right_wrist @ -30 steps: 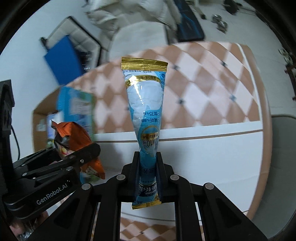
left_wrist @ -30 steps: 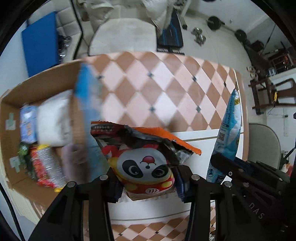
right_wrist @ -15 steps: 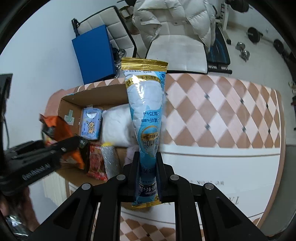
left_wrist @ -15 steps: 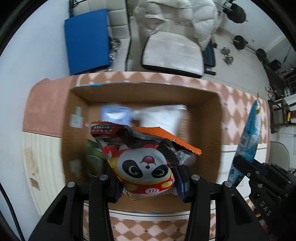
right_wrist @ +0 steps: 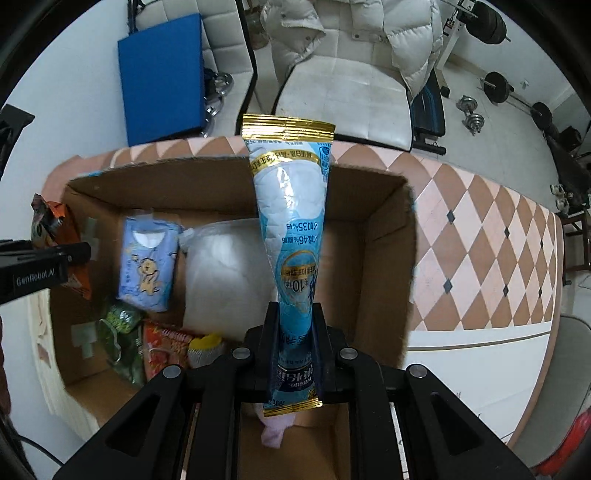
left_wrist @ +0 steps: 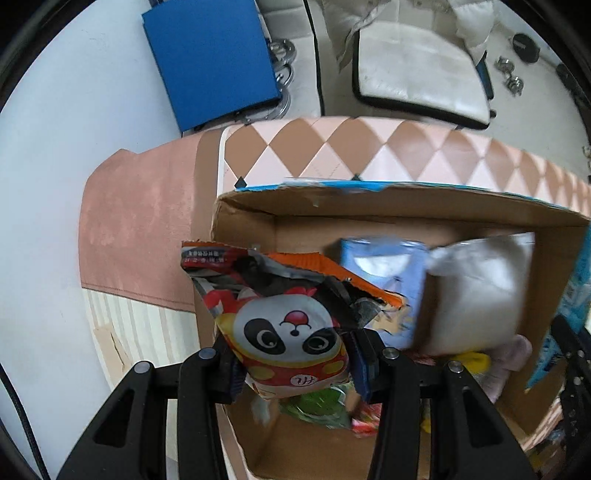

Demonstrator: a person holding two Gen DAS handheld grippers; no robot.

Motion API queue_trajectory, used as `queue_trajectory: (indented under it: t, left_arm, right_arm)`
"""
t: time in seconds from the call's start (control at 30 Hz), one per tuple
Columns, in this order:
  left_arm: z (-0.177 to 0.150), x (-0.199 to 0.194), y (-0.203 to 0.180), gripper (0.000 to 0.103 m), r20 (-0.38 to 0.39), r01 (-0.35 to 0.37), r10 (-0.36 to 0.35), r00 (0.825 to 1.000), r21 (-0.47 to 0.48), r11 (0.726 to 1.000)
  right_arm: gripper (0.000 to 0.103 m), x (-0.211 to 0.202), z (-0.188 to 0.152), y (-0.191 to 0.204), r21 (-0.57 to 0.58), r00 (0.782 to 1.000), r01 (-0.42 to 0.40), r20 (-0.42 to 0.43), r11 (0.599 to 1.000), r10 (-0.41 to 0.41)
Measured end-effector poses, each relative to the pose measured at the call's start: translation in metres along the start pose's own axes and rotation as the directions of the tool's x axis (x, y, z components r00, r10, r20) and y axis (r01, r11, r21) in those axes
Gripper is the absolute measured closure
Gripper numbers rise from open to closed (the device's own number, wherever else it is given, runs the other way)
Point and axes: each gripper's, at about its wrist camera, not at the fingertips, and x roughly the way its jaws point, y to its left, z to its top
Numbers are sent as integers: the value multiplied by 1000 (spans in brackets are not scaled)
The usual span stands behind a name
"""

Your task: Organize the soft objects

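Each hand-held gripper pinching a packet: panda bag (left_wrist: pixel 291 343), blue pouch (right_wrist: pixel 295 266); box (right_wrist: pixel 384 258) contents possibly blurred.

Beyond my desk (right_wrist: pixel 480 236), with its pink and brown diamond-patterned cloth, I see a white cushioned chair (right_wrist: pixel 347 99) with a white puffer jacket (right_wrist: pixel 354 33) draped over its back. A blue flat panel (right_wrist: pixel 162 77) leans against another chair on the left. Off to the right, dumbbells (right_wrist: pixel 471 112) and black weight plates (right_wrist: pixel 498 86) lie on the pale floor (right_wrist: pixel 476 66).
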Motion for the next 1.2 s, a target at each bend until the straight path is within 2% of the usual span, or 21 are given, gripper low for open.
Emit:
queue_trajectory:
  t: [0.13,0.23,0.3,0.37,0.43,0.47,0.5,0.53,0.6,0.7,0.8,0.97,1.2]
  left_arm:
    - [8,20,4,58,-55,31,-31,998,-2,1000]
    - [8,24,-2,57,-74,42,-40,996,30,999]
    - [6,22,-9,47,-59,29,-25,998,64,998]
    - [5,16,-11,40,-42,54,-52,998,59,997]
    - [4,10,-9,35,-28,97,-96,995,38,995]
    - [4,6,-8,23,-19,111,-111,994,32,993]
    - [4,3,-6,13,-9,123,-123,992,28,992]
    - [2,-2,-5,11,2,135,-135,991,21,991]
    - [-3,-11,0,9,28,159,-159,987,1,987]
    - [-15,-23,6,9,59,199,-197,979,-24,980]
    - [-32,-30,10,9,89,234,-229,969,-49,971]
    - [-69,-41,7,9,131,250,-241,962,-58,967]
    - [-109,-48,8,9,184,232,-212,960,-90,969]
  right_arm:
    - [86,18,6,0,6,1000,14,-27,1000,-14]
    - [79,27,9,3,-6,997,33,-68,999,-34]
    - [54,25,8,5,-6,998,28,-60,1000,-29]
    - [40,21,8,6,-4,999,27,-44,1000,-27]
    - [38,18,7,8,-1,999,14,-41,1000,-14]
    - [37,15,6,9,4,999,8,-39,1000,-8]
    - [30,13,5,10,3,999,5,-42,1000,-5]
    - [26,12,4,12,1,999,1,-43,1000,-1]
    - [11,7,1,14,-4,999,-1,-39,1000,1]
    - [1,1,-6,18,-12,999,-6,-35,1000,5]
    - [0,-4,-15,16,5,1000,-9,-29,1000,9]
    - [0,-14,-35,12,13,1000,13,-11,1000,-13]
    - [0,-23,-68,9,24,1000,14,13,1000,-14]
